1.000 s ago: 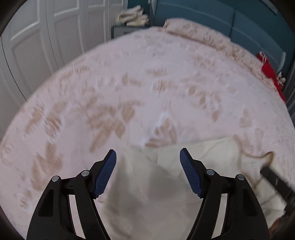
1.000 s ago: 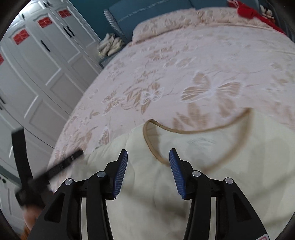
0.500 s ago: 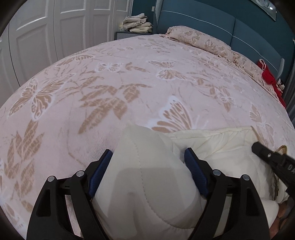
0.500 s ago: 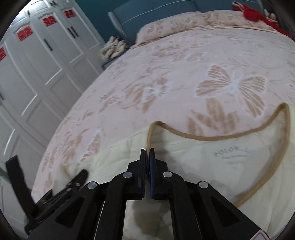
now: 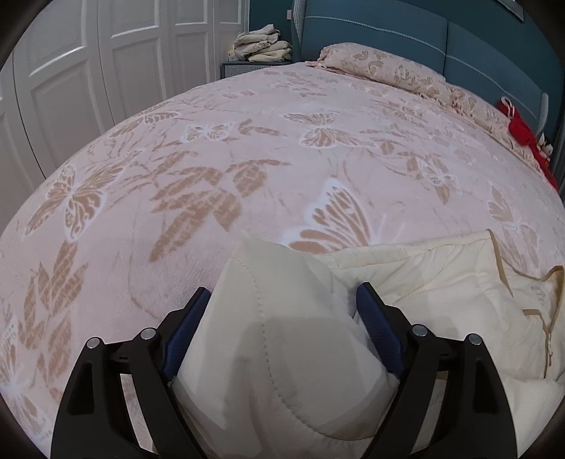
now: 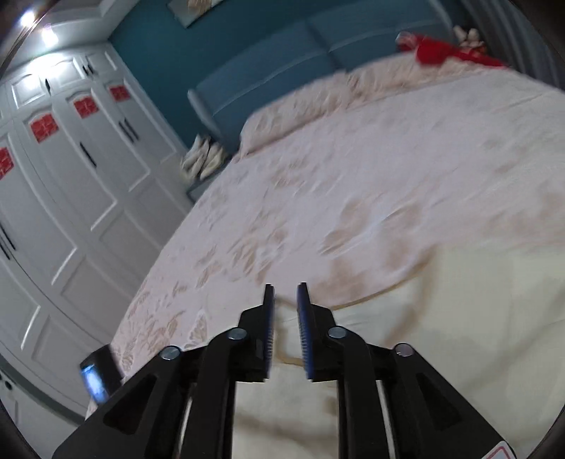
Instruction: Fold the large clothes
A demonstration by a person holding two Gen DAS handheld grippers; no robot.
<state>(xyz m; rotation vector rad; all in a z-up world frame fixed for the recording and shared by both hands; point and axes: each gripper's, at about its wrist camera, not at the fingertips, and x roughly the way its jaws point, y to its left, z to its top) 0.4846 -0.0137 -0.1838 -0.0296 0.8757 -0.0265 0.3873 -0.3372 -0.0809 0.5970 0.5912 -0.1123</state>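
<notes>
**Cream quilted garment on bed: grip state and handling**

Left claw (image 5: 282,317): jaws wide and opening, a thick fold of the cream quilted padded garment (image 5: 423,282) bulging between the blue ribbed pads (image 5: 378,332). Fabric fills the gap and touches both pads; no firm squeeze evident. Right claw (image 6: 285,317): jaws narrow and opening, nothing between them, held above the garment's near edge; view blurred.

Garment located at the near edge of the pink butterfly-patterned bed cover (image 5: 247,159), bunched toward the left claw, tan-trimmed neckline (image 5: 508,268) toward the right of the left view.

Handling judgement: soft, puffy, light for its bulk, springy when compressed; likely to slump and billow, not crease sharply. Smooth shell possibly slippery. Best hold: stitched seams or the bound tan trim, where layers stay together. Single-layer pinches in the padding likely to slide out.

Beyond: white panelled wardrobe doors (image 5: 106,70), teal headboard (image 5: 388,31).
</notes>
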